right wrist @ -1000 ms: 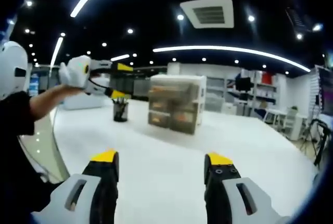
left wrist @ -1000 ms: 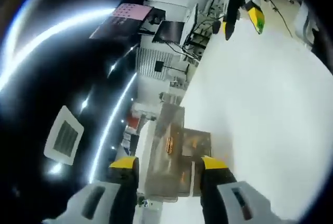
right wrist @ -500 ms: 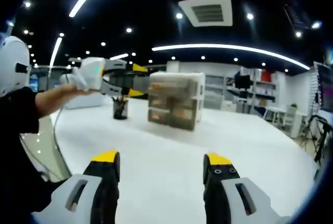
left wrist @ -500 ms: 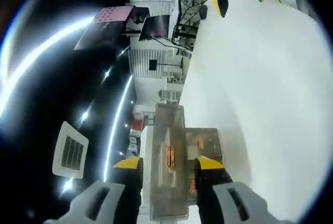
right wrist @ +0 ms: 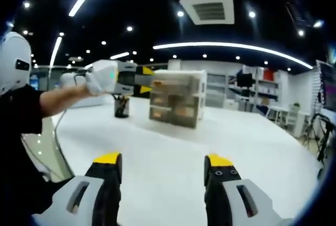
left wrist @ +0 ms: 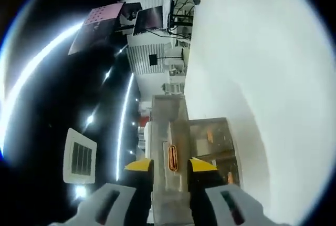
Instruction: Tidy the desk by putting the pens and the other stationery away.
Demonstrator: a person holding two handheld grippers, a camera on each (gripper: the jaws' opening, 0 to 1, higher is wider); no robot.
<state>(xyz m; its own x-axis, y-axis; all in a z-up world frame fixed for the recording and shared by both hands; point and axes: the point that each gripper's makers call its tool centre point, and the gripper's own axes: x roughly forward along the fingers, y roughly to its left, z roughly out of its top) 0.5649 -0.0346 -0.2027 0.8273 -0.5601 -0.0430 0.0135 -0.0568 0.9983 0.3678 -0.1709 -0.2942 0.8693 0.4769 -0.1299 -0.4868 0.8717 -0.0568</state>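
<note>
The left gripper [left wrist: 171, 166] has its yellow-tipped fingers [left wrist: 139, 165] drawn in close on either side of the top drawer front [left wrist: 169, 157] of a translucent drawer unit [left wrist: 181, 147], right by its orange handle; contact is hard to confirm, so whether they are grasping the drawer cannot be told. In the right gripper view, that same left gripper [right wrist: 145, 80] reaches to the top corner of the drawer unit [right wrist: 177, 99], held out by a hand [right wrist: 79, 84] on a dark-sleeved arm. The drawer unit stands on the white counter [right wrist: 173, 157], and some lower drawers show orange-brown contents. Just beside it, on the side nearer the person, stands a dark pen cup [right wrist: 122, 106] with pens in it. The right gripper [right wrist: 163, 163] hangs low over bare counter, well apart from the unit, its fingers [right wrist: 107, 158] spread wide with nothing between them.
</note>
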